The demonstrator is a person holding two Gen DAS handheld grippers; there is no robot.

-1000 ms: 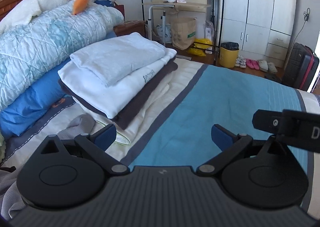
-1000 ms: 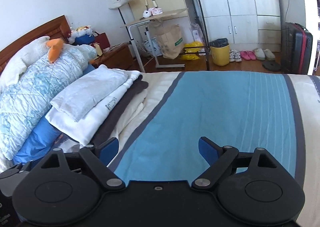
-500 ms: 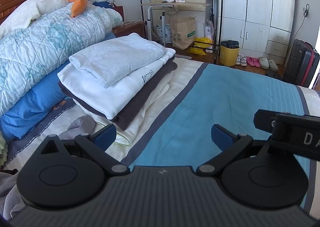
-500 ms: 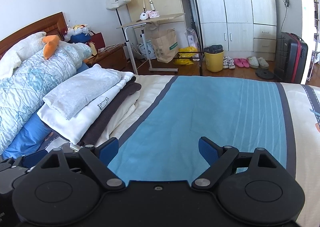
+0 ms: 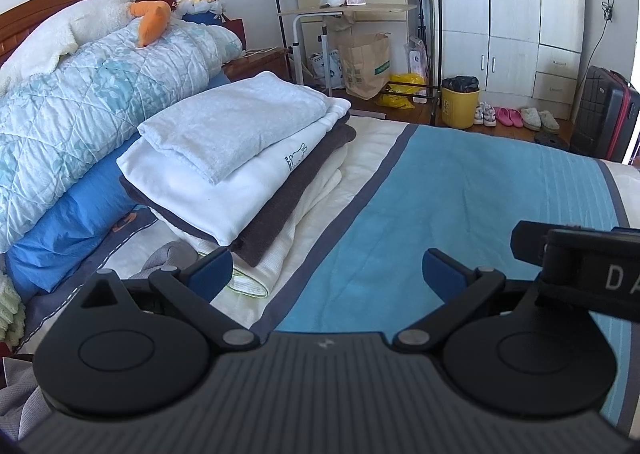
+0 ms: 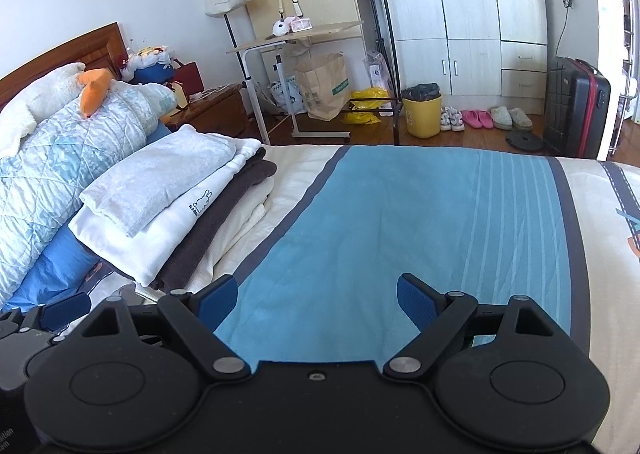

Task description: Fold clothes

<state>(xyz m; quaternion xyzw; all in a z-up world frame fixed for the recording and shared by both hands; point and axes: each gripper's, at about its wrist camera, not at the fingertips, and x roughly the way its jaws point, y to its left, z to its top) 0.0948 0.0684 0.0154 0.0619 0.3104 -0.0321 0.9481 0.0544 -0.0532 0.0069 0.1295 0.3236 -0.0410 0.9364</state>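
Both tongs hang over the bed w/ nothing in them. The left tongs (image 5: 326, 268) are wide apart, blue pads over the blue stripe of the bed cover (image 5: 460, 193). The right tongs (image 6: 316, 296) are wide apart too, over the same blue part. The pile of folded clothes (image 5: 240, 157) sits on the bed's left side, next to the puffy light-blue quilt (image 5: 92, 89): a pale towel-like piece on top, then a white one w/ a small bunny print, then a dark brown one, then cream ones at the bottom. A gray cloth (image 5: 168, 258) lies crumpled just below the pile, near the left pad (can't tell if they touch). Past the bed, on the floor, are a yellow bin (image 6: 422, 113), a brown paper bag (image 6: 324, 89) & a dark suitcase (image 6: 578, 105).
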